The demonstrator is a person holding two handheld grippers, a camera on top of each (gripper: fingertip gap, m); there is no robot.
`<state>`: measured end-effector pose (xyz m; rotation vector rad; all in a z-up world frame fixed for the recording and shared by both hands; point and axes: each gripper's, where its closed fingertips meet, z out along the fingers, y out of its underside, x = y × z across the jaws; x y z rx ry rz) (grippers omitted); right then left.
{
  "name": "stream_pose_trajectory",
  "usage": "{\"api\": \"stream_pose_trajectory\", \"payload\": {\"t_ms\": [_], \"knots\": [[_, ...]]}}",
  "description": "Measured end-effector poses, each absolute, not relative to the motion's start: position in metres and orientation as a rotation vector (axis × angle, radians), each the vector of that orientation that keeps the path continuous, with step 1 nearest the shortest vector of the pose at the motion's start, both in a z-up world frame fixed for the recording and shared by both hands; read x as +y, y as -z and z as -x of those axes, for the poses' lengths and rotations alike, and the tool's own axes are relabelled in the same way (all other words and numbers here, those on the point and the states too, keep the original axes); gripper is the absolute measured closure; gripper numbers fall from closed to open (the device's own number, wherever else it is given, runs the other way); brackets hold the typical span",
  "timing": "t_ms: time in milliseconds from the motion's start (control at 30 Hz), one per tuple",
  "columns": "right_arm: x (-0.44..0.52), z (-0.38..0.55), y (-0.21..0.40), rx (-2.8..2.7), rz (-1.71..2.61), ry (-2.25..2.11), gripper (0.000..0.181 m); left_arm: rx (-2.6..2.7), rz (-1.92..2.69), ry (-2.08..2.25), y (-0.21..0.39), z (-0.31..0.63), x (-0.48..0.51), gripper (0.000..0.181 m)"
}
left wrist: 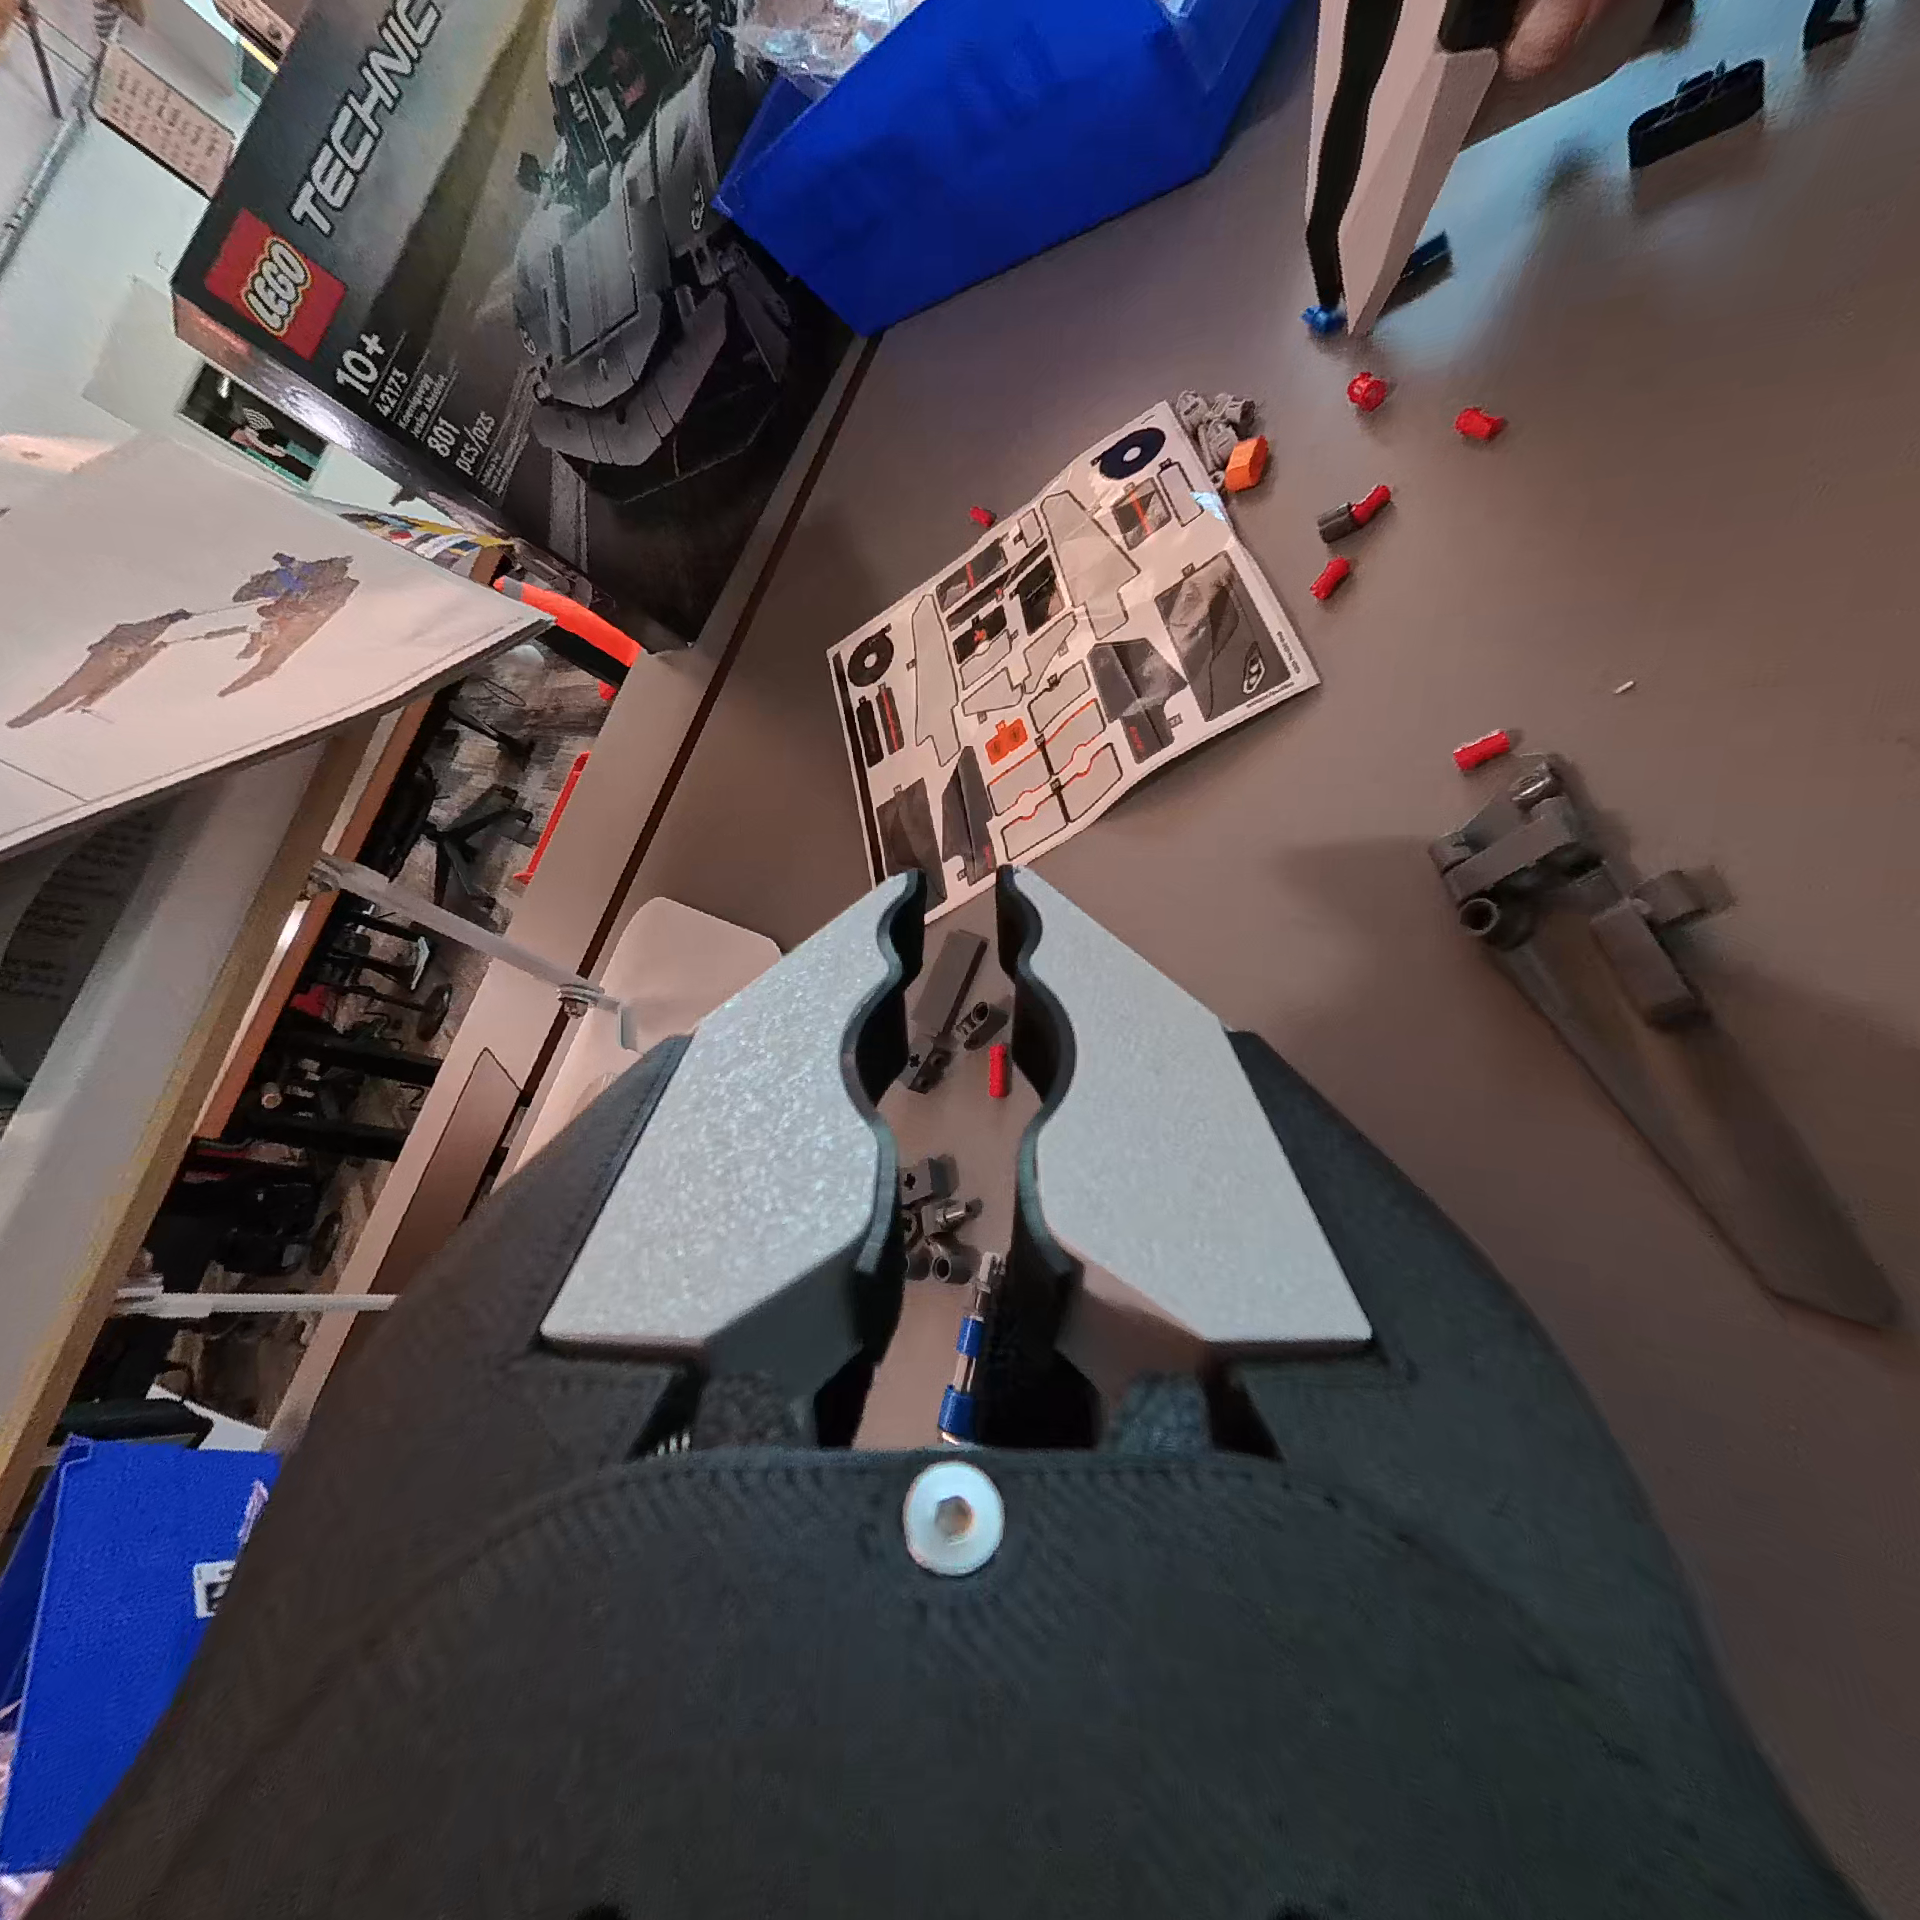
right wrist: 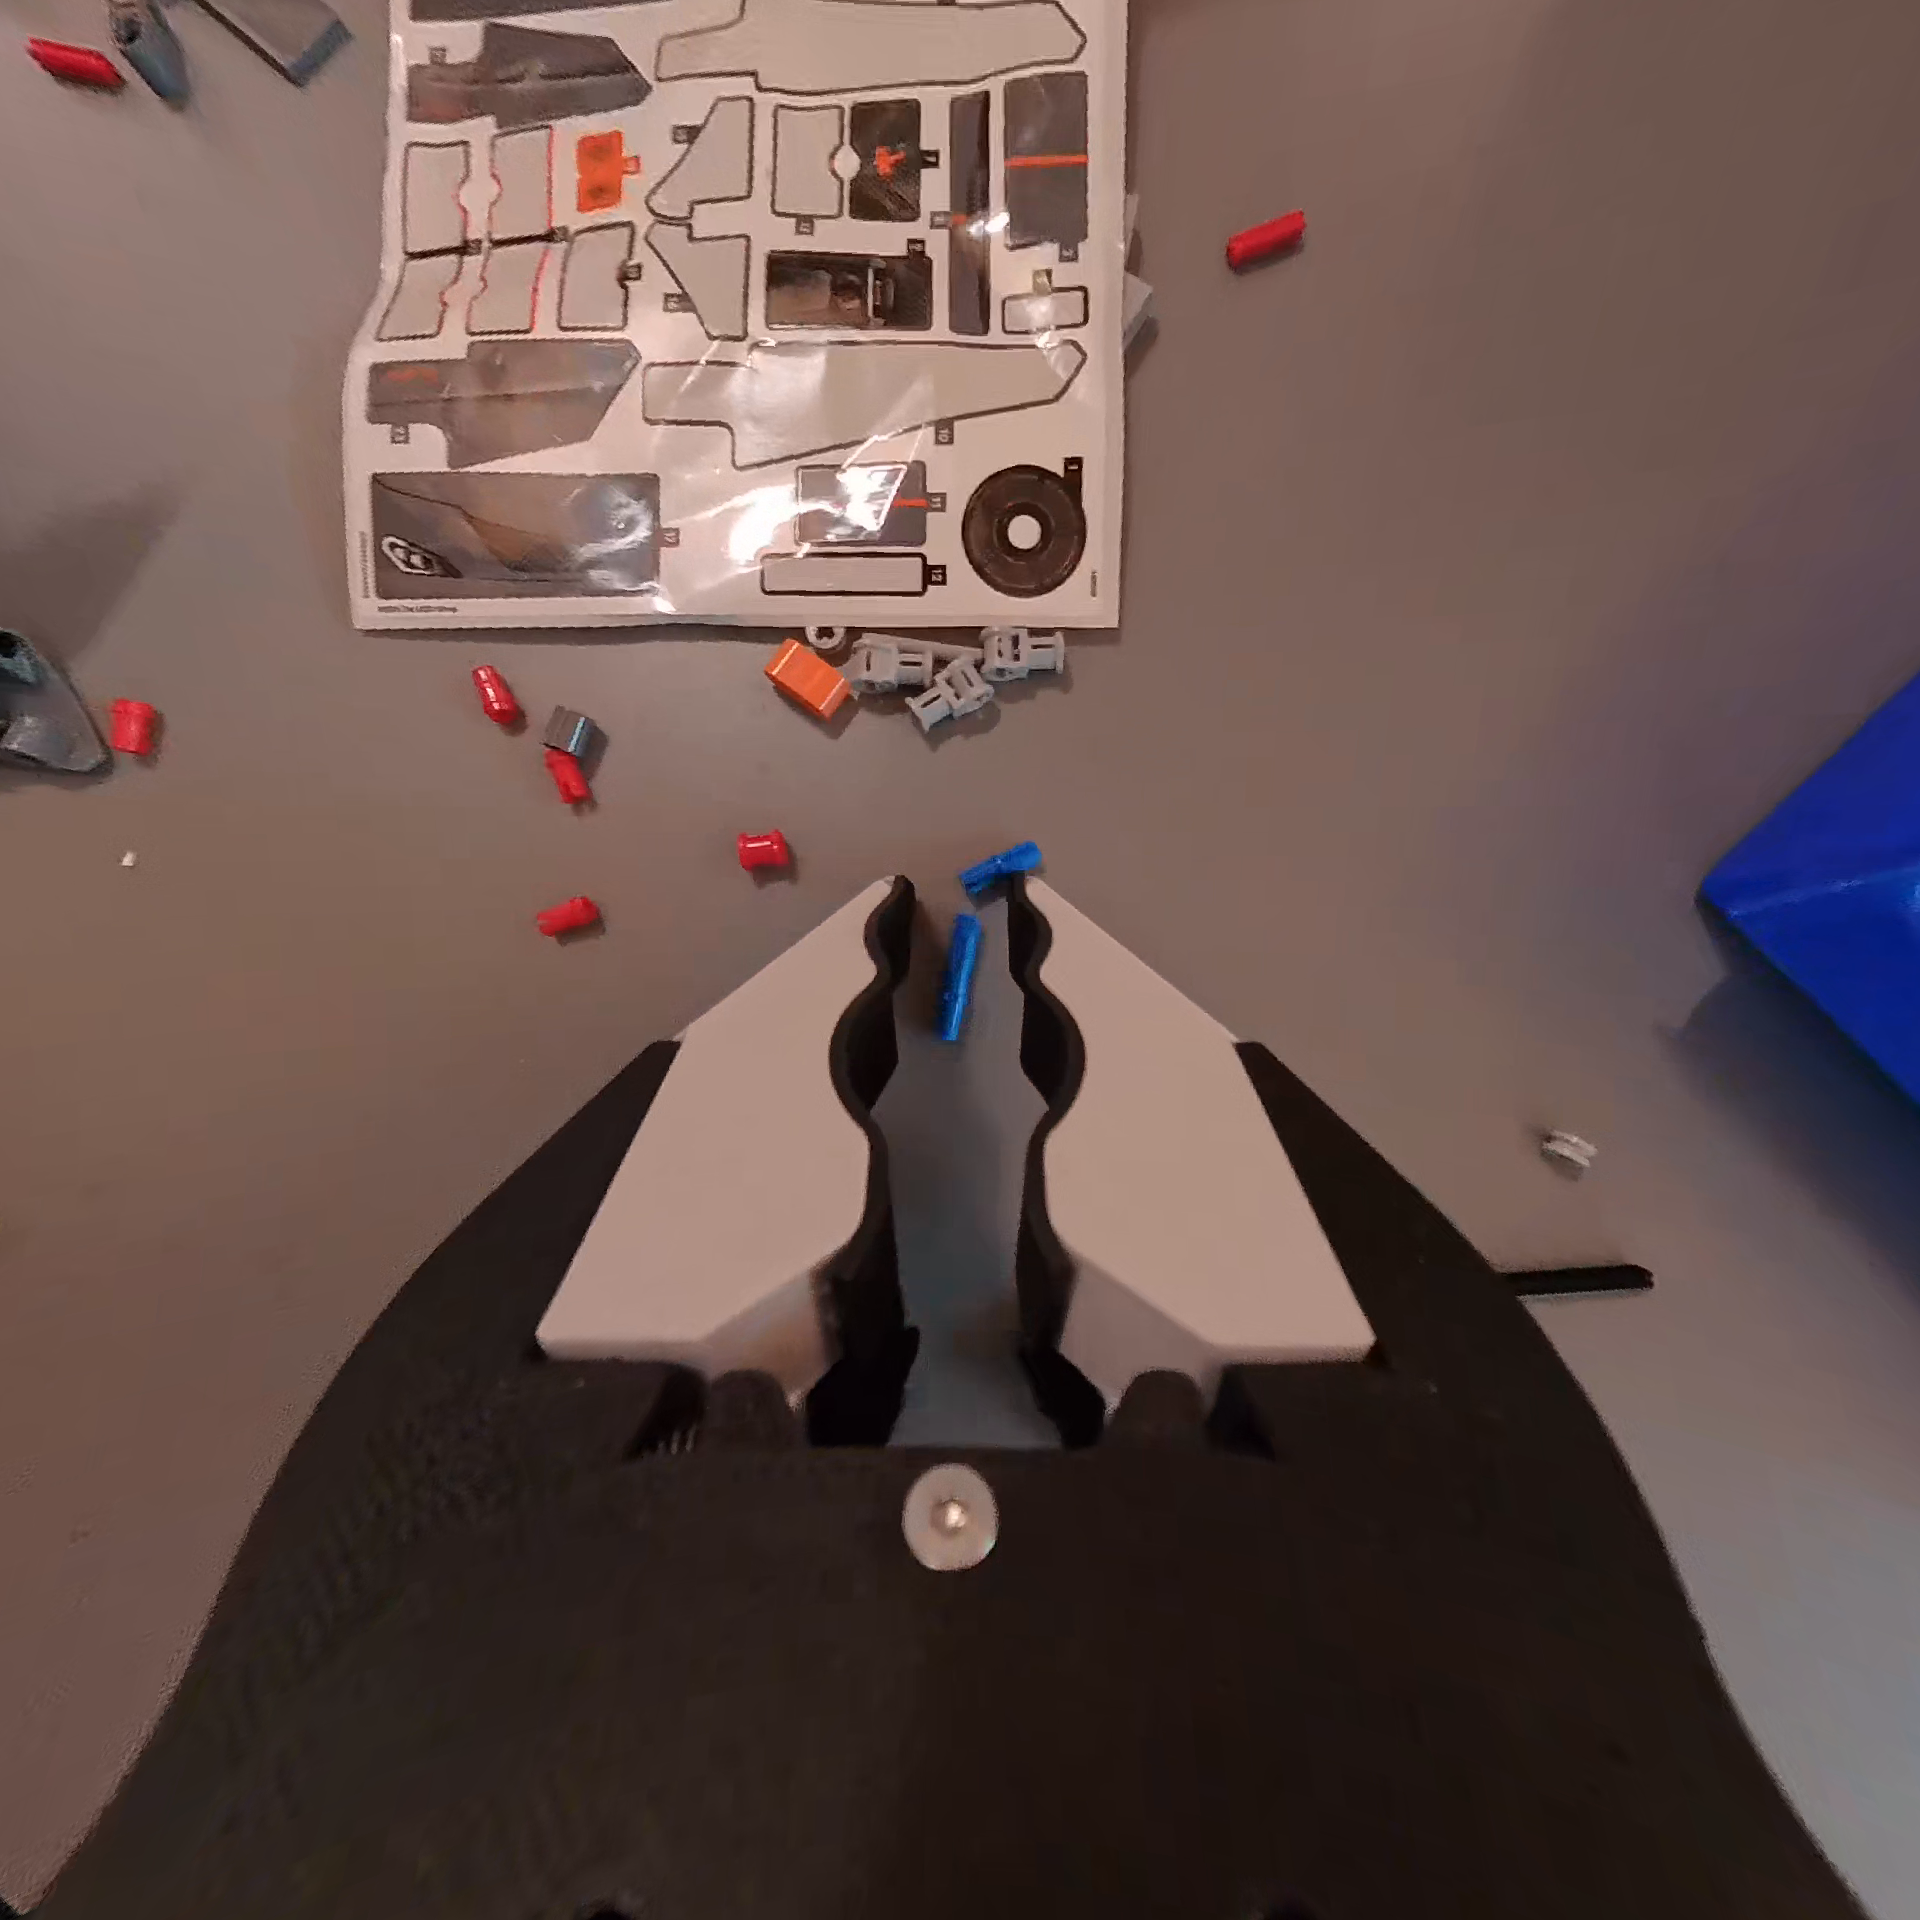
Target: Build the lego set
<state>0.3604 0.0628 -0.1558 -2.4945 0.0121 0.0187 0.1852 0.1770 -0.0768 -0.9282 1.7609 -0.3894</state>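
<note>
Black gripper housing is filling the lower part of both wrist views, with pale fingers reaching forward over the grey table.

On the right wrist view, the right gripper is hanging over the table with its jaws apart, clamping nothing. A blue pin is lying on the table in the gap between the fingers, and a second blue pin is sitting just beyond the tips. Red pins are scattered to the left, while an orange piece and a cluster of light grey connectors are resting against the near edge of the sticker sheet. A blue bag is showing at the right edge.

On the left wrist view, the left gripper is also standing parted and empty, above dark grey pieces and a red pin. A long grey panel assembly is lying to the right, well apart from the sticker sheet. The lego box is standing at the table's far edge.
</note>
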Motion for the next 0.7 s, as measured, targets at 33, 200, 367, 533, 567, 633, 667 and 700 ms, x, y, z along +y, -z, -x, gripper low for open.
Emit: {"api": "stream_pose_trajectory", "payload": {"t_ms": [33,200,367,533,567,633,667,700], "knots": [[0.063,-0.360,0.156,0.006,2.492,-0.025,0.168,1.761,0.927,0.395,0.077,-0.185,0.176,0.171],[0.061,-0.362,0.155,-0.009,2.475,-0.043,0.174,1.769,0.922,0.396,0.078,-0.184,0.173,0.171],[0.061,-0.366,0.146,0.027,2.439,-0.053,0.163,1.776,0.921,0.399,0.079,-0.185,0.171,0.172],[0.067,-0.366,0.156,0.030,2.484,-0.039,0.152,1.782,0.905,0.390,0.080,-0.185,0.168,0.172],[0.069,-0.365,0.156,0.028,2.484,-0.051,0.148,1.783,0.904,0.388,0.080,-0.185,0.168,0.172],[0.071,-0.365,0.156,0.010,2.485,-0.058,0.146,1.785,0.901,0.389,0.080,-0.185,0.167,0.172],[0.071,-0.364,0.156,-0.007,2.487,-0.065,0.148,1.786,0.900,0.389,0.080,-0.185,0.167,0.172],[0.071,-0.363,0.156,-0.030,2.486,-0.079,0.149,1.787,0.897,0.390,0.080,-0.185,0.166,0.172]]}}
